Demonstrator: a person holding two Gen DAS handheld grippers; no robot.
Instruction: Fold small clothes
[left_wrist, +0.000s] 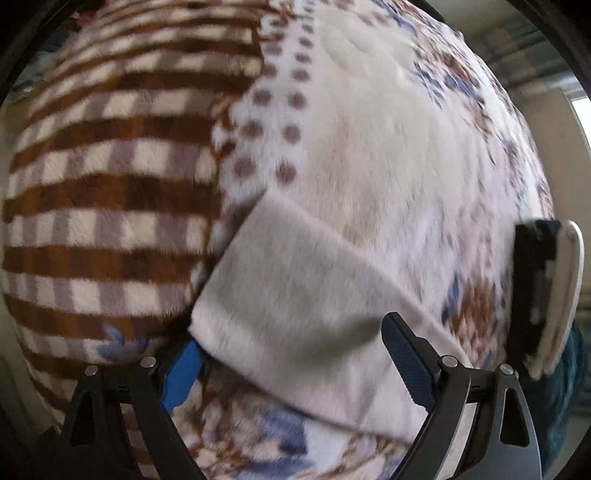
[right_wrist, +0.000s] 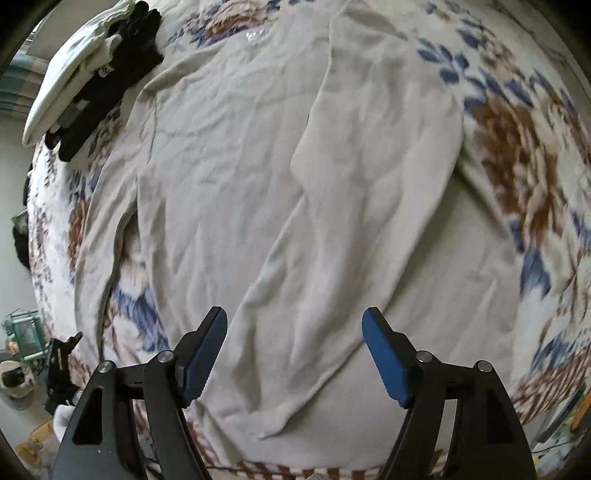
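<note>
Beige garment (right_wrist: 280, 206) spread wide and creased over the floral fleece blanket (right_wrist: 517, 158), filling the middle of the right wrist view, one long fold (right_wrist: 369, 177) doubled over its centre and running down toward the near edge. Right gripper (right_wrist: 294, 354) poised above the near end of that cloth, blue-padded fingers (right_wrist: 384, 358) well apart, released, nothing between them. Far left corner: stack of folded clothes (right_wrist: 92, 70), pale pieces and black pieces together, resting on the blanket just beyond the garment's corner. Over in the left wrist view, picture smeared by blur: a corner of the same pale cloth (left_wrist: 295, 306) lying across the left gripper (left_wrist: 291, 365), spanning the gap between its fingers; right finger (left_wrist: 410, 362) showing against the fabric, left finger (left_wrist: 183, 369) half tucked under the cloth edge. Jaws wide, not pinched shut; cannot tell whether the cloth is merely draped or caught. Beyond it, brown checked panel (left_wrist: 110, 166) and dotted strip (left_wrist: 269, 129) of the blanket; at the right edge, the dark-and-white clothes pile (left_wrist: 543, 291) again.
</note>
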